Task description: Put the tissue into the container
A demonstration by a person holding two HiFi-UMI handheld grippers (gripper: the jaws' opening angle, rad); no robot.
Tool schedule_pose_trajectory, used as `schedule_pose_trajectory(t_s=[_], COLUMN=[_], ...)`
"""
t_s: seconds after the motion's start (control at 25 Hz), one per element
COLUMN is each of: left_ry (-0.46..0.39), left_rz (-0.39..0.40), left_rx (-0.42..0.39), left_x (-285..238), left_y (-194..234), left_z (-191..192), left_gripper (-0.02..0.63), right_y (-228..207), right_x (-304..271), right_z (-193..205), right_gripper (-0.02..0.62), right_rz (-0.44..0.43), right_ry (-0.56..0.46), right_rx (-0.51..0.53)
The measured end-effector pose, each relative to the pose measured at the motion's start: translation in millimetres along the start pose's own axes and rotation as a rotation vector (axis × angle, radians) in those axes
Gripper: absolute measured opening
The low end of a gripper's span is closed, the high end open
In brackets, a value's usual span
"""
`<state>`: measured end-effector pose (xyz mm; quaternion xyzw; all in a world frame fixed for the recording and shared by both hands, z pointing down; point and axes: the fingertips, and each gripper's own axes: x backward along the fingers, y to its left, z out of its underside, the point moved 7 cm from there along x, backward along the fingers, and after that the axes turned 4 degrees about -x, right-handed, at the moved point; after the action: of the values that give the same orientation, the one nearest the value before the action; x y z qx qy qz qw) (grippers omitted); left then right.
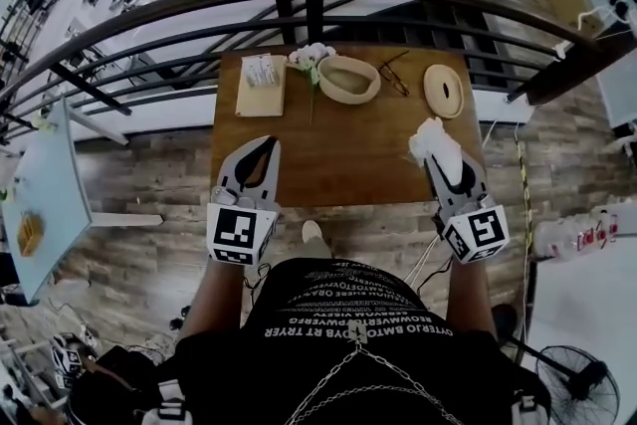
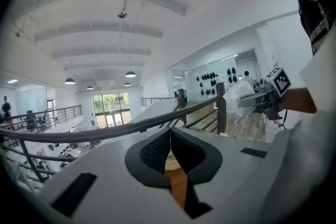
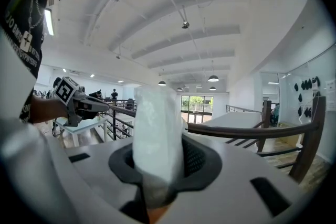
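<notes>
The right tool [image 1: 445, 157] is clenched on a crumpled white tissue [image 1: 432, 138], held over the worktop's [image 1: 338, 154] right edge. That likely readies it for the oval container [image 1: 348, 99] at the middle of the far edge, whose round lid [image 1: 444, 91] lies aside near the far right corner. The left tool [image 1: 265, 152] is closed on nothing, idle over the near left. The tissue's lower end is buried between the pads, and what the container holds is hard to make out
</notes>
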<state>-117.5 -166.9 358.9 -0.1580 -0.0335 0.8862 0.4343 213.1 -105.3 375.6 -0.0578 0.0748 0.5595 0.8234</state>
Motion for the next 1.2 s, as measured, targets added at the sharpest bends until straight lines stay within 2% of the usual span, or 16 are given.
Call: schedule_pose_trajectory(t_s=[0.56, 0.84, 1.2], left_ry=[-0.044, -0.022, 0.021], left_rz=[0.1, 0.115, 0.069], left_rx=[0.002, 0.018, 0.038], left_x=[-58, -81, -112], left_y=[58, 61, 71], left_z=[4, 11, 4], left_gripper=[0.029, 0.029, 0.029], right_y=[-3, -39, -89], right_x=[-69, -108, -191], right_z=[-22, 7, 64], right_gripper=[0.12, 0.12, 0.12], right_rz=[0.085, 0.094, 0.001], right_ry=[0.019, 0.101, 0.225], right_rx=[0.05, 0.041, -0.007])
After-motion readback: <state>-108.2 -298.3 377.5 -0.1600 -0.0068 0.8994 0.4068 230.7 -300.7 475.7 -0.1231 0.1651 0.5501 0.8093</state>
